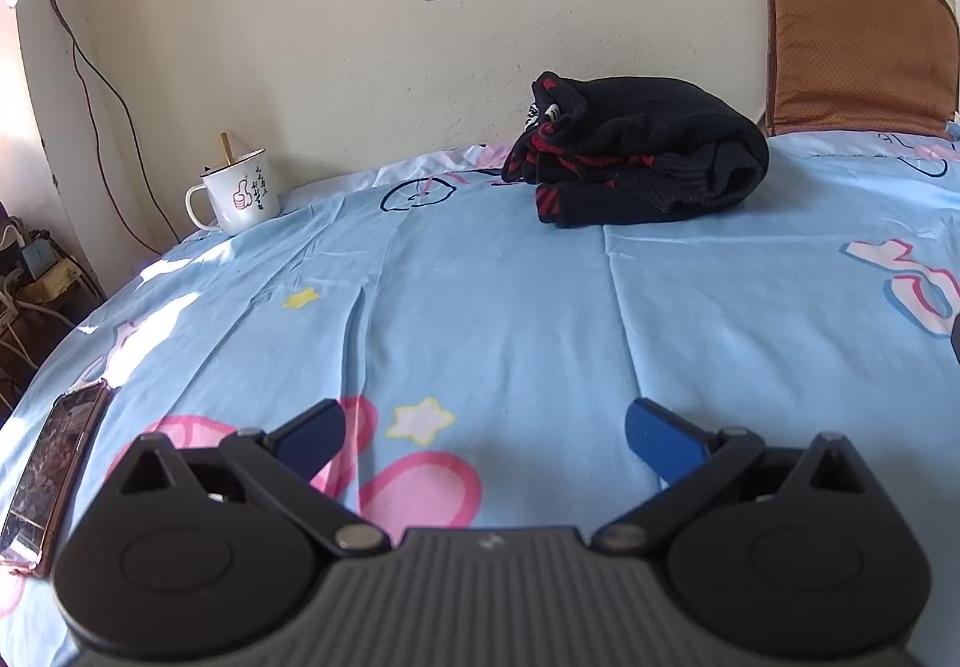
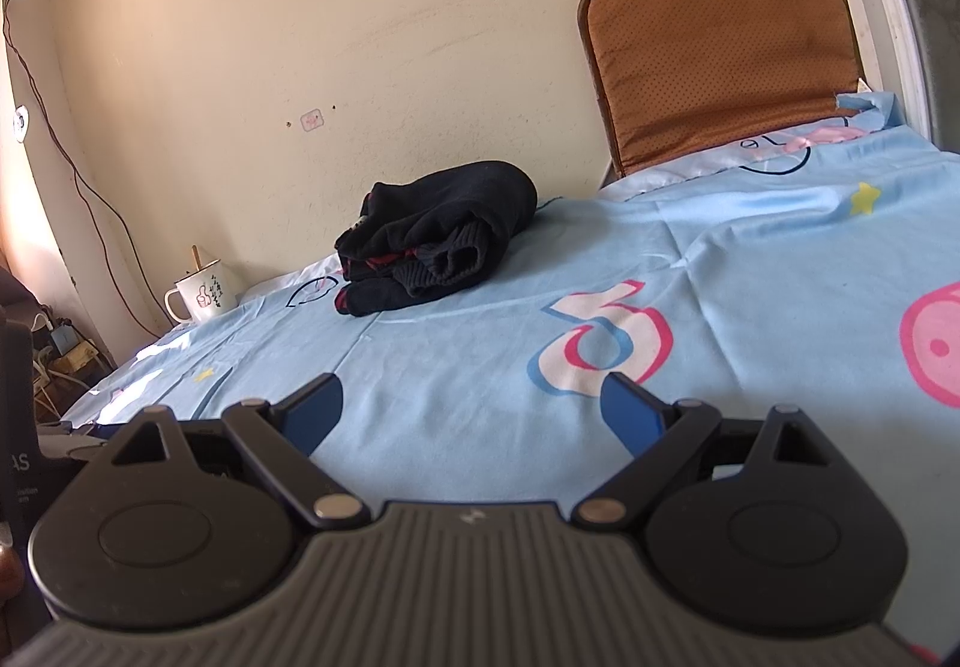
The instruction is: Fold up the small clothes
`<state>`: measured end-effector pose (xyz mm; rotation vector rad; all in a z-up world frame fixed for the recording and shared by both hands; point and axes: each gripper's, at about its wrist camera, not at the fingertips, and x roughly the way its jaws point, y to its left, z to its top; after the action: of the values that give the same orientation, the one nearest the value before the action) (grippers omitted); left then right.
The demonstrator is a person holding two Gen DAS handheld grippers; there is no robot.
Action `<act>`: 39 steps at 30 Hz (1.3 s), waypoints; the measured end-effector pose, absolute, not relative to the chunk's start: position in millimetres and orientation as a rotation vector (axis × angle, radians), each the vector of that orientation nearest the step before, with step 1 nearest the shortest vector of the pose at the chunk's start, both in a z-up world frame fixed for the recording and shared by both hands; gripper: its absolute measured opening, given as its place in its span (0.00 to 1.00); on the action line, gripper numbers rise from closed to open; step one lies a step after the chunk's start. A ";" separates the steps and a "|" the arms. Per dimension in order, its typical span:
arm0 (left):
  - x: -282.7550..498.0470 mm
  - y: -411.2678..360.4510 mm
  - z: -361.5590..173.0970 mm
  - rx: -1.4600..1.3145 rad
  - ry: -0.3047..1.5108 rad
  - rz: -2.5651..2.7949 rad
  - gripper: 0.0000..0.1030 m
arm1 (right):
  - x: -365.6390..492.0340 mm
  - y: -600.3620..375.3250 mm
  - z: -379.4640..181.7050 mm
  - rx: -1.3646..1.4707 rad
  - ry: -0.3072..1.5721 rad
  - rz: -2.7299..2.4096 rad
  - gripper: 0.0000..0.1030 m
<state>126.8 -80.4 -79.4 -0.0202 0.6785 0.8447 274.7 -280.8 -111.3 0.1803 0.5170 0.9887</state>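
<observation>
The black-and-red knit sweater [image 1: 636, 157] lies bundled in a compact fold at the far side of the bed [image 1: 510, 307] near the wall, well apart from the left tool [image 1: 483, 439] and right tool [image 2: 474, 409], both spread wide and empty, likely because folding looks finished.

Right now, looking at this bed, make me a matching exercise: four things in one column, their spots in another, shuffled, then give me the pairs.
Things:
1. black sweater
2. white mug
3. phone
4. brown cushion

Places:
A. upright against the wall at the bed's right end
B. flat at the bed's near left edge
C. far left corner, a stick in it
D. bundled mid-bed near the wall

Pairs: 1-D, 2-C, 3-B, 4-A
</observation>
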 end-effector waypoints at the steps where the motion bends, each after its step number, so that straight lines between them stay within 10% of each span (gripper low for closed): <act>1: 126.7 -80.6 -79.5 -0.019 0.679 0.845 1.00 | 274.9 -280.5 -110.9 0.180 0.518 0.989 0.92; 39: 119.4 -82.2 -75.8 -0.014 0.633 0.856 1.00 | 277.1 -277.7 -112.2 0.169 0.527 0.992 0.92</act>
<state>119.4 -82.2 -75.8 -0.0136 0.6330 0.8564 277.1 -277.7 -112.2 0.1694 0.5267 0.9917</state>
